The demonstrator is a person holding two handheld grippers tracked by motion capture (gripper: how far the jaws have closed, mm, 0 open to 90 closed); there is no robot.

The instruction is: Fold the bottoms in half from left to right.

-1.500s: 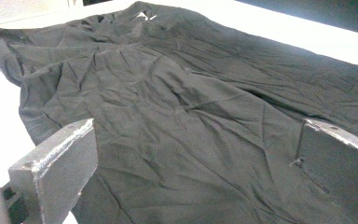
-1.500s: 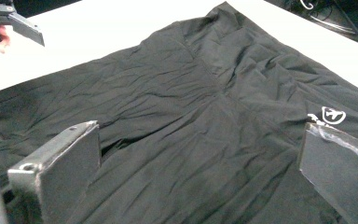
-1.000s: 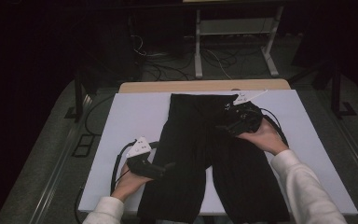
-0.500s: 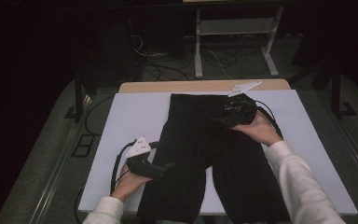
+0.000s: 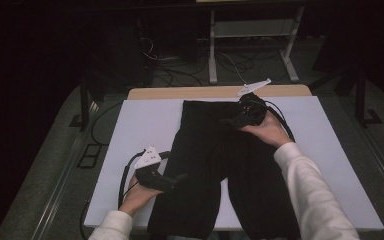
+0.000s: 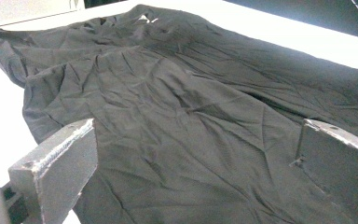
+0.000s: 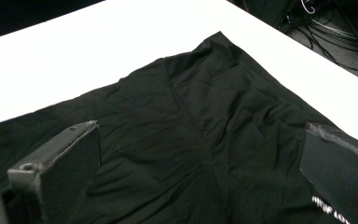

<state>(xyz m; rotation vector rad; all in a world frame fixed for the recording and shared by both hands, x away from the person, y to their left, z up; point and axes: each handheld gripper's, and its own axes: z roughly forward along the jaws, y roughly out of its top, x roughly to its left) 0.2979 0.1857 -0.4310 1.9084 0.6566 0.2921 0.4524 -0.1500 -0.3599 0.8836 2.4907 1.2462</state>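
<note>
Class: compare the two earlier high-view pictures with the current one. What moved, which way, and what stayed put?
The right gripper moved toward the far edge of the table, up along the black trousers to the waistband end. In its own view its jaws are open, holding nothing. The left gripper stayed at the near left trouser leg, jaws open. The trousers lie spread on the white table as before.

Left gripper (image 5: 177, 178) gapes near; right gripper (image 5: 232, 121) gapes, outstretched.
</note>
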